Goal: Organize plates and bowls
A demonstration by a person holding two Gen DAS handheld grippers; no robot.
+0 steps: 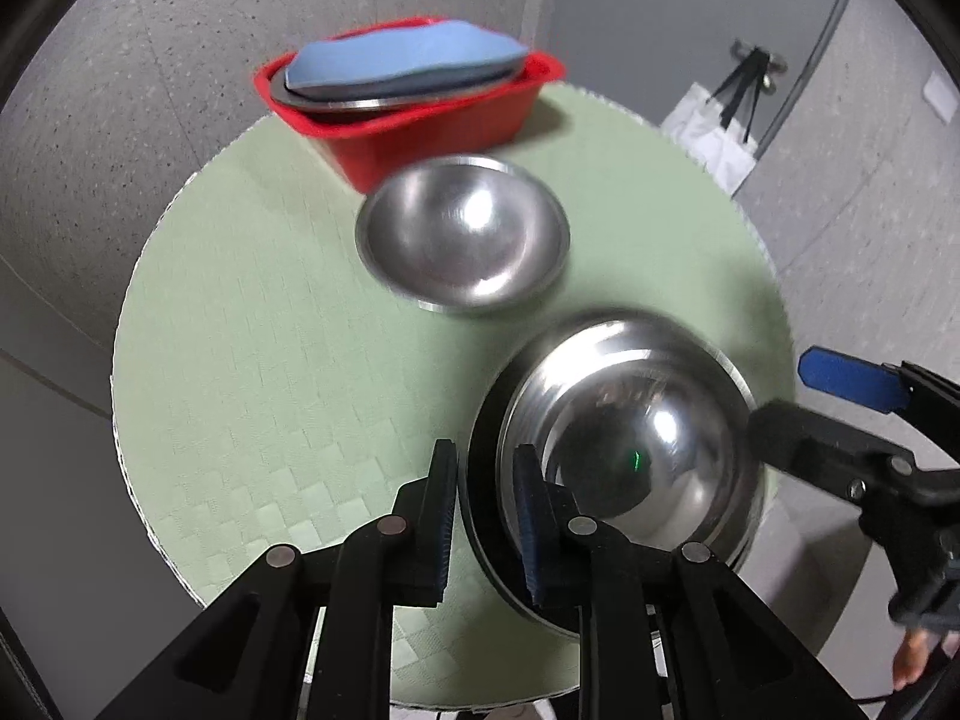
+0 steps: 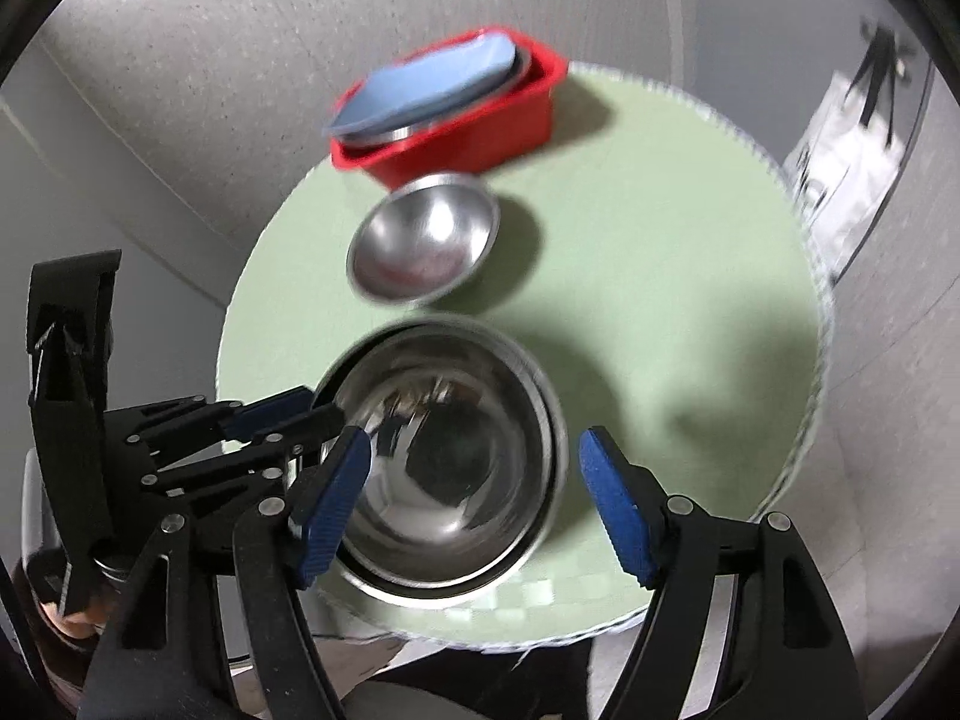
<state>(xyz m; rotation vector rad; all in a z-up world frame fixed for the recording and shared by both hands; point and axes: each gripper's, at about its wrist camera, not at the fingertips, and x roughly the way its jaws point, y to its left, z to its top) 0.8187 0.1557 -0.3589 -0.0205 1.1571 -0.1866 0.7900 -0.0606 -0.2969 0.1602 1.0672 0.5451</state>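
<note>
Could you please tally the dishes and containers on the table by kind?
Steel bowls: 3 (one alone, two nested)
Blue plate: 1
Steel plate under it: 1
Red basket: 1
Total: 6

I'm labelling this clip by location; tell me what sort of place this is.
Probably a staged home or test corner, not a real kitchen: a small round table with a green mat, a red bin of dishes, bare grey walls, and a tote bag hanging.
</note>
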